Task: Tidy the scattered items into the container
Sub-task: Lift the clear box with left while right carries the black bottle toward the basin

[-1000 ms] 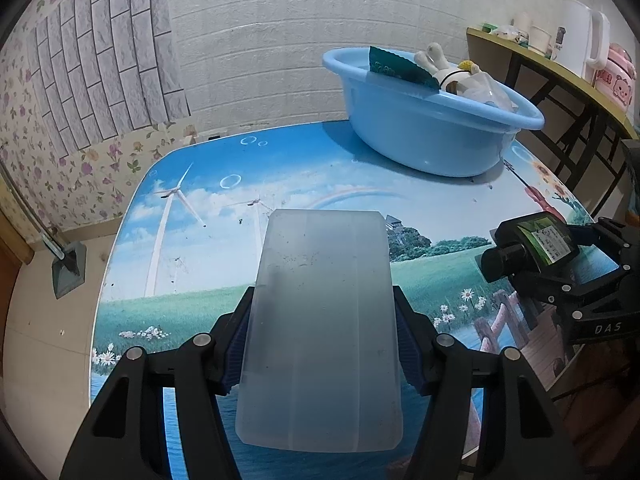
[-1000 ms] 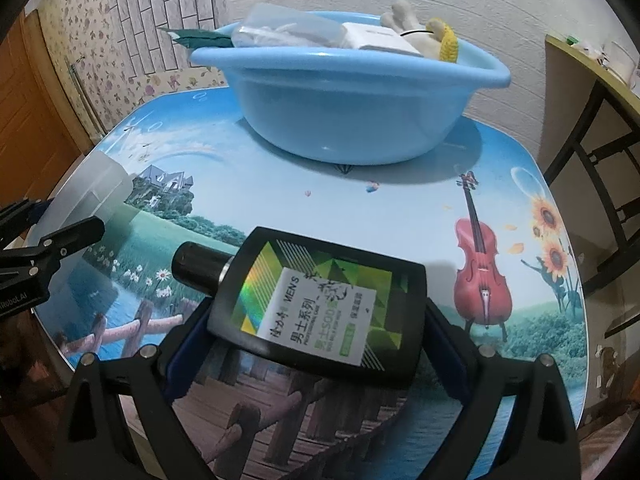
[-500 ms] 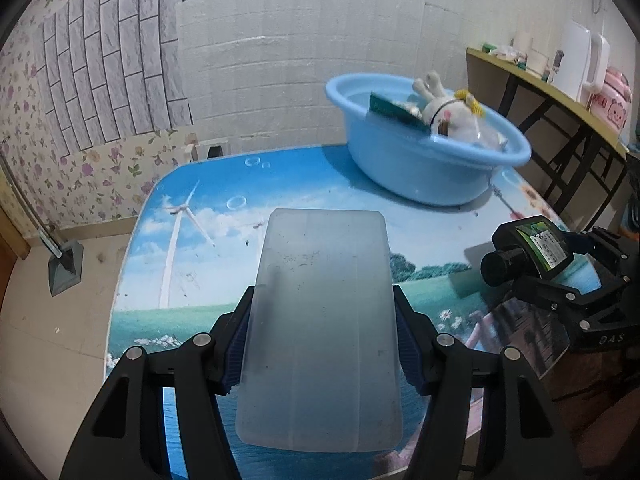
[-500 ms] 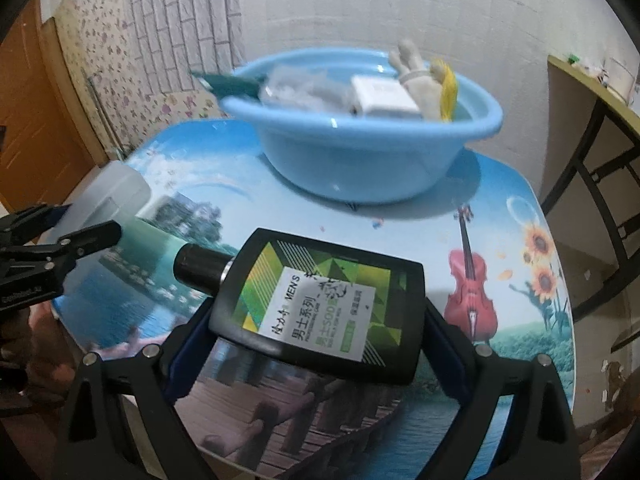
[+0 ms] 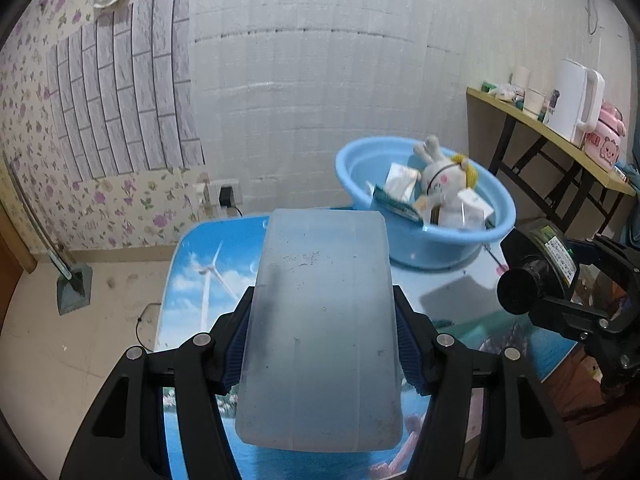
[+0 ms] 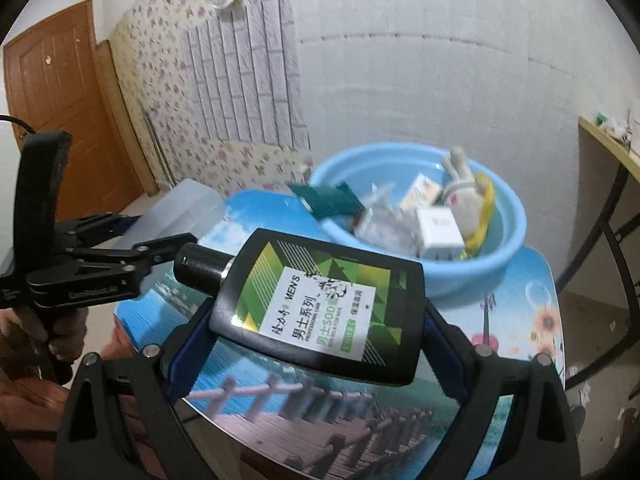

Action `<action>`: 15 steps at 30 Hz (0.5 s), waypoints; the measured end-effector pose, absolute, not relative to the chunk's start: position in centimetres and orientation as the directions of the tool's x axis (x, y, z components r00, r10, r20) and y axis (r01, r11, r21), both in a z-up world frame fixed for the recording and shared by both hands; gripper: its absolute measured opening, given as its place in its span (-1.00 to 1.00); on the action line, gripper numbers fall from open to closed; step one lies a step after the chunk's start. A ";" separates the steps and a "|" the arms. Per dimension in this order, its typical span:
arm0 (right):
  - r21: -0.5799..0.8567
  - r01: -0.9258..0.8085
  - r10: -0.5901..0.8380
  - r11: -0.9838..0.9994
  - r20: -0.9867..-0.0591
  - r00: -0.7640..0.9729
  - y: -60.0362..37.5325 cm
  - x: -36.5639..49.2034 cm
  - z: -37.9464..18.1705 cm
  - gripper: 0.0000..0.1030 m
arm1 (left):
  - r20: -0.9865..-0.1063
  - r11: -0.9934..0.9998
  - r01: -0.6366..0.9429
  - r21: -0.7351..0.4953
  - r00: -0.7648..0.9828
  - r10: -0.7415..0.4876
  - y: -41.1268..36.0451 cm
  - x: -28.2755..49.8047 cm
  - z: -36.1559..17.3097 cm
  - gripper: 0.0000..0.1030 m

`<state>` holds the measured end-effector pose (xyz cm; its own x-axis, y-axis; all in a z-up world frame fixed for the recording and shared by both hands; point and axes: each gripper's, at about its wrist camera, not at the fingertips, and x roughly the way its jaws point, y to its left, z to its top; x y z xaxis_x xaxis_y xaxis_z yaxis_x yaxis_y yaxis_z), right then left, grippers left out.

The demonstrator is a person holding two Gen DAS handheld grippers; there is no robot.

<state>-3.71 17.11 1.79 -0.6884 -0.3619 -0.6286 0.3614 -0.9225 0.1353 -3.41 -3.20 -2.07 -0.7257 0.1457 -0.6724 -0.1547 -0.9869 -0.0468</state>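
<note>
left hand-held gripper (image 5: 320, 344) clamped on frosted box (image 5: 320, 328), right hand-held gripper (image 6: 316, 324) clamped on black bottle (image 6: 320, 304), both above counter (image 5: 200, 264), near basin (image 5: 424, 240).

The flat black bottle (image 6: 320, 306) with the black round cap bears a white label panel on a green and yellow geometric field. Readable on that panel: "MEN'S" at its upper end, the characters "男士系列" along the middle, "PROFESSIONAL CARE" in small type beside them, and "男士SOD" in green with "SOD MILK FOR MEN" in small type beneath it. A further brand line of characters and a green box of small print on the same panel are too small to read. Embossed lettering on the left hand-held gripper (image 6: 132, 236) body is illegible. The same label in the left wrist view is unreadable.
</note>
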 end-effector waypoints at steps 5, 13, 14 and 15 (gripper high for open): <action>0.146 0.352 -0.365 -0.924 -0.605 -0.707 17.8 -4.5 2.9 0.84 | -0.657 -0.983 -0.174 -0.053 -0.735 0.165 -2.5 -4.2 -0.9 0.19; 0.139 0.312 -0.330 -0.940 -0.601 -0.727 18.8 -5.7 3.2 0.84 | -0.645 -0.975 -0.215 -0.052 -0.738 0.197 -1.1 -6.3 -0.1 0.19; 0.135 0.307 -0.324 -0.942 -0.602 -0.730 18.9 -5.8 3.2 0.84 | -0.645 -0.974 -0.220 -0.051 -0.737 0.200 -0.8 -6.7 -0.1 0.19; 0.132 0.297 -0.314 -0.946 -0.603 -0.733 19.2 -6.1 3.1 0.84 | -0.646 -0.973 -0.225 -0.050 -0.736 0.203 -0.7 -7.0 -0.1 0.19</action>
